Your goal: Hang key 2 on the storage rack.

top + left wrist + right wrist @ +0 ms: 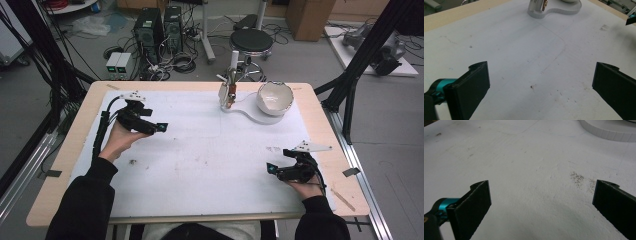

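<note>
L gripper (159, 127) has its jaws spread wide w/ nothing between them, hovering over the left part of the white mat (200, 165); R gripper (272, 169) is likewise wide apart & empty, low near the mat's front right. Both point inward toward the table's middle. The things nearest to work on sit at the far edge: a white bowl (274, 98) w/ an uneven rim, standing on a flat white base (245, 111), and beside it, on that base's left end, an upright metal device (227, 92) w/ a copper-looking part; can't tell what it is exactly. From the L gripper it lies ahead & to the right; from the R, ahead & a bit left. Both well apart from it; R looks somewhat nearer the bowl, L about as near the device. Base's long axis runs roughly left-right along the far edge. L gripper view catches the device's foot (536, 7) & base edge; R gripper view gives the base's rim (609, 131) plus a dark speckled smudge (577, 178) on the mat.
</note>
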A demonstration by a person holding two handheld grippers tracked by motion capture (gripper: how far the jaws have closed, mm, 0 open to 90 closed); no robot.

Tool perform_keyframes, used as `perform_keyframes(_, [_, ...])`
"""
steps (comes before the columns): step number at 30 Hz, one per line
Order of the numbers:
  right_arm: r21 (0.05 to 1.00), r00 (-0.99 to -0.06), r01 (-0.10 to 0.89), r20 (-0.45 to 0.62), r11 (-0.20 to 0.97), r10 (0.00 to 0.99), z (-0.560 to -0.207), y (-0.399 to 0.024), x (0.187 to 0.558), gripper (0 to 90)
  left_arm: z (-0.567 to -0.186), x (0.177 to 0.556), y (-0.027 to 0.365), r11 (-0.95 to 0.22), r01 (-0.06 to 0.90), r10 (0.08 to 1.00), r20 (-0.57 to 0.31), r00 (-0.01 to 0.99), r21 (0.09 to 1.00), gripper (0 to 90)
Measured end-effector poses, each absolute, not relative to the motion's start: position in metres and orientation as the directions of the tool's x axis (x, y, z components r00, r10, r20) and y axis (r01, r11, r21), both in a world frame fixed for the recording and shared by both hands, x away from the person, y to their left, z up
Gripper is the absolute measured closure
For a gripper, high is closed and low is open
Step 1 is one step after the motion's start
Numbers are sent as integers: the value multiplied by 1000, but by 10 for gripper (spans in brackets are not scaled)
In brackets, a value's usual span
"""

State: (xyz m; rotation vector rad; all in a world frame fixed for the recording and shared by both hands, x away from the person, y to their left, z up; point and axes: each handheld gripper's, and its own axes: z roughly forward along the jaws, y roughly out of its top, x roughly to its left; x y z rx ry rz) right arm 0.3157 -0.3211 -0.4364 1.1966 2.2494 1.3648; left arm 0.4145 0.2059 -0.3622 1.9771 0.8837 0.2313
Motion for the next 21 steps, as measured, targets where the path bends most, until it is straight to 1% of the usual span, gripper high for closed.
perform_keyframes(6, [833,-629,512,196,211,753,-435,-322,315,9,-368,400,220,-288,503,684,-192,703,815,17])
perform_keyframes(11, [832,-626,516,201,207,753,-435,-323,316,9,-370,381,230,-325,496,696,-152,702,805,17])
perform_keyframes(18, [831,-636,511,195,218,747,-435,-321,315,9,-380,363,246,-339,497,703,-136,698,799,17])
perform_keyframes(19, [833,-636,508,192,218,748,-436,-321,315,9,-386,354,252,-341,502,711,-132,691,794,17])
perform_keyframes(21, [830,-632,514,197,215,749,-435,-321,315,9,-389,349,255,-358,500,712,-117,693,788,17])
